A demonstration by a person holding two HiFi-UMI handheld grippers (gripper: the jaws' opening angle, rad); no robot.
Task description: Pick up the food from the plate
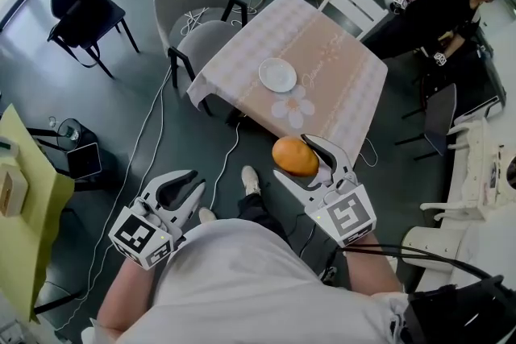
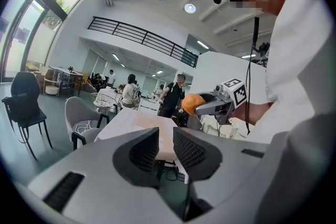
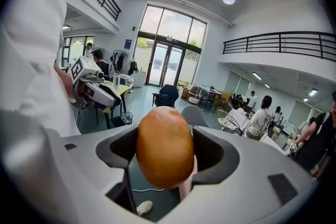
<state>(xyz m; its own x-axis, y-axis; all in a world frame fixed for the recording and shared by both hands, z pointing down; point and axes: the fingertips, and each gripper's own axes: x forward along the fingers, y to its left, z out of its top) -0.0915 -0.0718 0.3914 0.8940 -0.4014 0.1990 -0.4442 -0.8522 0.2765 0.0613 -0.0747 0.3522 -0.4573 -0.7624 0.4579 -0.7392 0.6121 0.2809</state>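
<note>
The right gripper [image 1: 297,159] clamps the mango [image 1: 292,153] across its middle, likely for a steady hold, well clear of the bare plate [image 1: 277,75]; the left gripper [image 1: 196,182] hangs empty, jaws barely parted.
</note>
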